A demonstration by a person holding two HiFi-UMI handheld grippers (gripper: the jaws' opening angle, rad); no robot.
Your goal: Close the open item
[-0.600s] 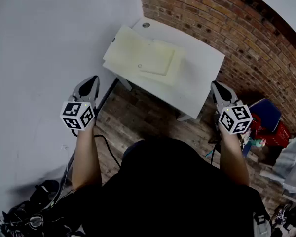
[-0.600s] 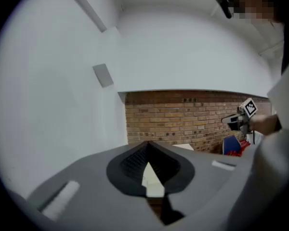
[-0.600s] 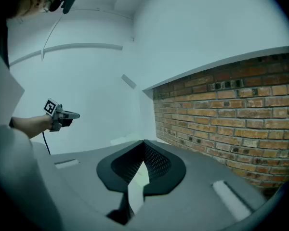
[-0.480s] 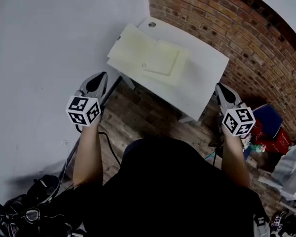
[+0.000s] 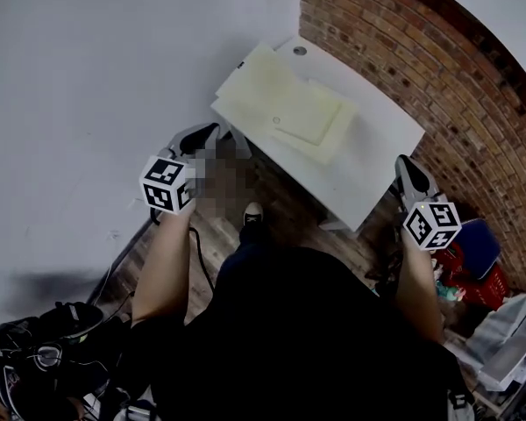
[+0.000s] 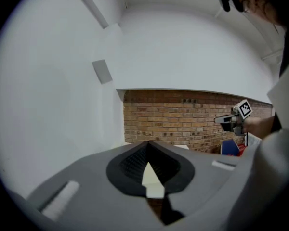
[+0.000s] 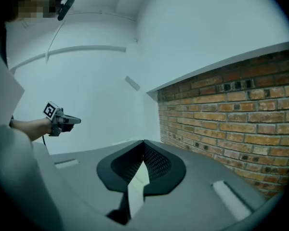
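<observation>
Drawing nearer the table (image 5: pixel 381 143) — left claw (image 5: pixel 212 131) and right claw (image 5: pixel 407 162) shut.

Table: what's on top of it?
On the table lies a pale yellow folder, open, with a smaller sheet on top of it. A small round disc sits near the far corner. Anything beneath the folder is covered.
</observation>
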